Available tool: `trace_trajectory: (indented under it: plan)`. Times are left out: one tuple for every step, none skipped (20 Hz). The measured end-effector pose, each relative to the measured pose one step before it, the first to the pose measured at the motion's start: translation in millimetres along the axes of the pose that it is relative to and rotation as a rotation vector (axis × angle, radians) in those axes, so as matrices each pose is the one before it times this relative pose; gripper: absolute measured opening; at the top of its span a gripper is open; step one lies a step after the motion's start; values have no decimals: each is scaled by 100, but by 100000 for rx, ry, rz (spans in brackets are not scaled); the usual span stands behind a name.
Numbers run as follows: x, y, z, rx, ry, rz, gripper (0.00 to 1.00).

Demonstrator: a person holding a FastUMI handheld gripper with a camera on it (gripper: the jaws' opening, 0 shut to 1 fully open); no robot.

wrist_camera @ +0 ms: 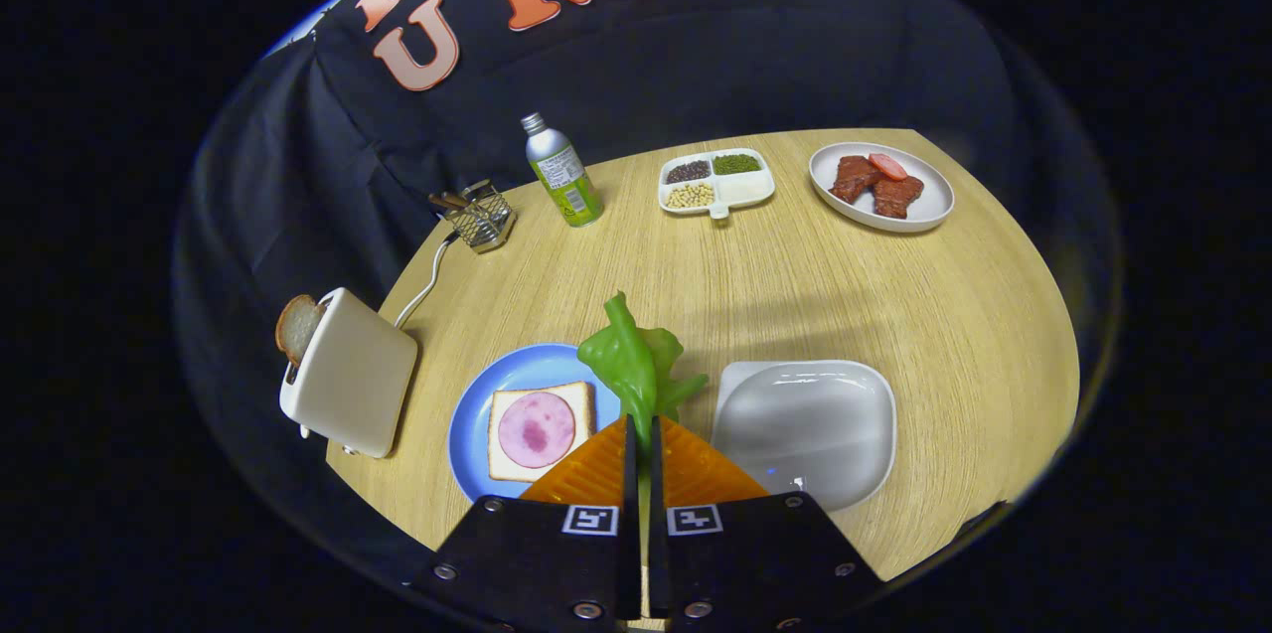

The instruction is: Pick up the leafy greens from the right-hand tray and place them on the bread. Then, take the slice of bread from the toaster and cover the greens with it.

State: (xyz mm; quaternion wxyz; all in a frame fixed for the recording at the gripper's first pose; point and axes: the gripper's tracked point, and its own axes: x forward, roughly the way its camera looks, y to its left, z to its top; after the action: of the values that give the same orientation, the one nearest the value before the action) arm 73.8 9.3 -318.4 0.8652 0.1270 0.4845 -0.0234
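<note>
Pinching one bunch of leafy greens point(636, 367), the gripper point(642, 434) holds it above the desk's point(795, 285) near edge; one bread slice point(537, 431) plated, one slice in toaster point(296, 325); one emptied tray point(805, 429).

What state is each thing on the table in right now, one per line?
claw: shut on the leafy greens
leafy greens: lifted, not yet on the bread
white tray: emptied
bread on blue plate: topped with ham, uncovered
toaster: slice sticking up
bottle: upright, capped
</note>
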Motion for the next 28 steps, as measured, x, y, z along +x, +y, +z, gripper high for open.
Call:
trace_trajectory:
  plan:
    - [113, 594, 49, -699, 16, 690, 3]
    - [189, 416, -64, -785, 195, 187, 4]
    - [298, 291, -153, -792, 566, -312, 4]
    - [148, 293, -197, -988, 695, 8, 3]
    - [292, 383, -239, -795, 885, 159, 3]
    - [362, 699, -114, -865, 600, 754, 3]
    - [330, 648, -132, -970, 647, 731, 4]
    - [321, 582, -217, -951, 701, 472, 4]
    - [384, 549, -104, -1202, 756, 221, 3]
    - [361, 406, -242, -1096, 819, -116, 3]
    - [473, 455, -193, -1080, 1330, -184, 4]
    - [457, 477, -450, -964, 1685, 93, 3]
    - [446, 595, -218, -896, 1264, 283, 3]
    - [321, 499, -305, -778, 1256, 123, 4]
    - [423, 551, -143, -743, 1081, 143, 4]
    - [454, 428, -241, -211, 1212, -140, 4]
    - [343, 211, -31, -96, 491, -593, 4]
    - [228, 68, 44, -16, 269, -576, 6]
    - [246, 252, -109, 162, 604, -453, 6]
    - [130, 230, -61, 231, 520, -12, 7]
    - [91, 318, -80, -266, 475, 403, 8]
    - [13, 289, -40, -229, 351, 486, 9]
    - [-51, 294, 16, 250, 239, 319, 11]
    - [29, 221, 152, 126, -312, 264, 13]
    - [88, 84, 2, -190, -79, -138, 14]
    - [-20, 44, -135, -222, 365, -84, 16]
    - [-41, 65, 28, -475, 308, -163, 18]
    - [-251, 117, 26, 648, 216, -802, 25]
